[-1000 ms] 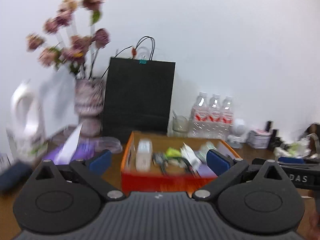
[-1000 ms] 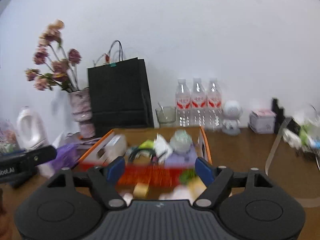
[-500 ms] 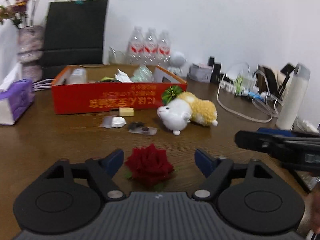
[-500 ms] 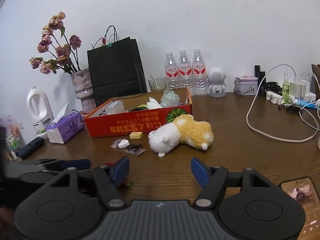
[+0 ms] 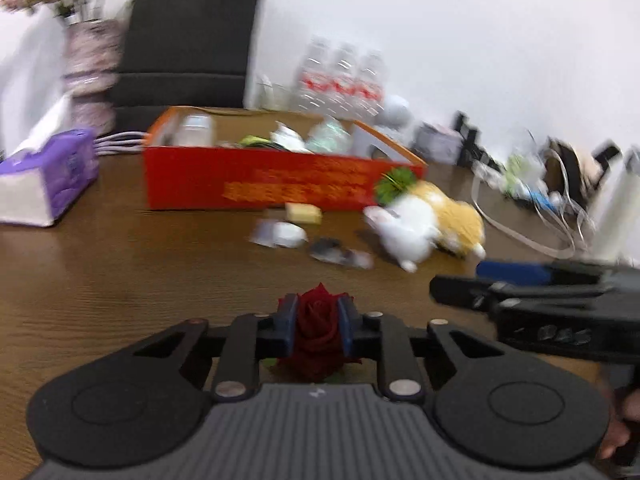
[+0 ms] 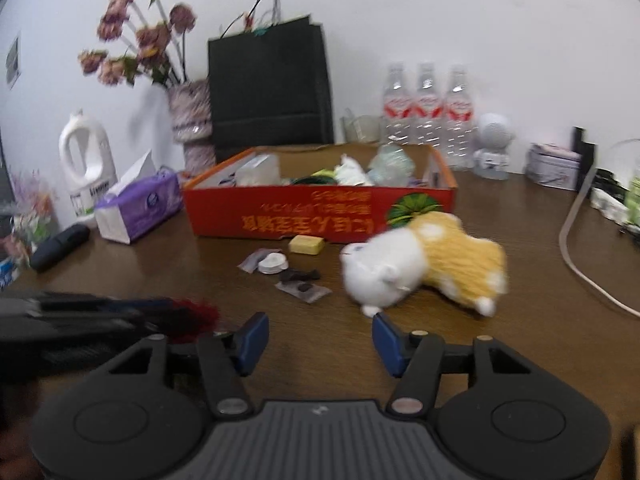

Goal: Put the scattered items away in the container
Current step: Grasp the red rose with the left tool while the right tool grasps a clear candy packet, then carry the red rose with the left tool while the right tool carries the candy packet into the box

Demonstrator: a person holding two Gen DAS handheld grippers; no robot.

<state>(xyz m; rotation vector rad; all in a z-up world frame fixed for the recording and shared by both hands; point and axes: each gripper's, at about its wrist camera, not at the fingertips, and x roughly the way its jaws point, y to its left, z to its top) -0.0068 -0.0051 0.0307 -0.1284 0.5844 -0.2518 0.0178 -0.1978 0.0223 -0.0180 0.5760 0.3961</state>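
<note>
Left wrist view: left claw (image 5: 318, 326) clamped on one red rose (image 5: 318, 334) above the tabletop (image 5: 120, 272) near its front edge; the right claw (image 5: 460, 286) enters from the right, its gap unreadable here. Right wrist view: right claw (image 6: 316, 342) spread wide and empty, one white-and-tan plush toy (image 6: 424, 266) lying against the front right corner of the orange-red box (image 6: 320, 212), which holds several blurred items; on the tabletop before the box, one yellow block (image 6: 306, 245), one white disc (image 6: 273, 263), two dark packets (image 6: 302, 282); three water bottles (image 6: 427, 104) at the back edge.
</note>
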